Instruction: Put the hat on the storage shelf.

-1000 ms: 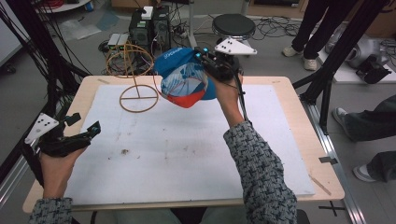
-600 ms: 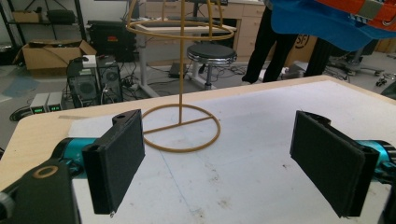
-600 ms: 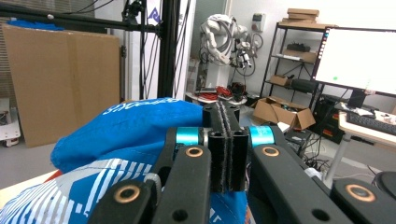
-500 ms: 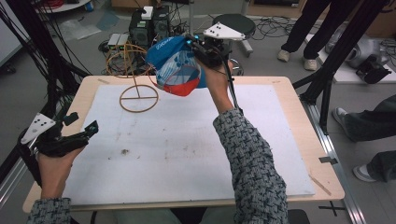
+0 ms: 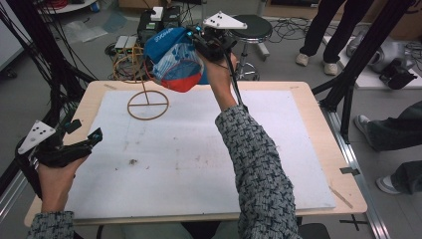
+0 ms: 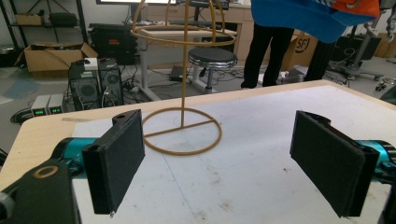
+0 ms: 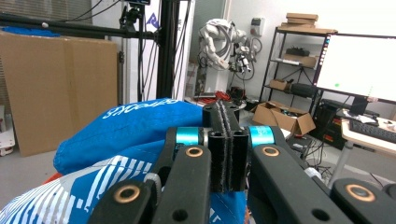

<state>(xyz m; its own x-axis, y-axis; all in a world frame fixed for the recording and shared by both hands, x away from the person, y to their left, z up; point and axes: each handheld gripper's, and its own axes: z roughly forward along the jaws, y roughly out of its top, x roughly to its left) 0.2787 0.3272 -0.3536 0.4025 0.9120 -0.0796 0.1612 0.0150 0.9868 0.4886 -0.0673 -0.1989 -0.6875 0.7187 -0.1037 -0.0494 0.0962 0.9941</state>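
- Cap (image 5: 174, 62) — blue, with white stripes and an orange-red part low down — hangs in the air above the far edge of the table (image 5: 308, 114), raised over the wire stand (image 5: 148, 102).
- Right gripper (image 5: 211, 40) holds it up there: in the right gripper view the jaws are pressed together at the cap's blue fabric (image 7: 135, 121), and the cap sags below and to the left of them. I judge they pinch its edge, though the nipped fabric itself is hidden between the pads.
- Held by one edge, the cap droops open side down — a fair way to carry it if it is meant to drop over the stand's domed top.
- Stand sits on the white mat (image 5: 199, 164), ring base flat, post upright; the left gripper view shows its upper hoops (image 6: 184, 30) with the cap to their upper right, clear of the wire.
- Left gripper (image 5: 82, 142) waits near the table's left near corner, well apart from the stand, jaws spread wide and empty.
- Its pads (image 6: 116, 161) face the stand, so it looks ready to steady the base if the wire tips — my guess only.
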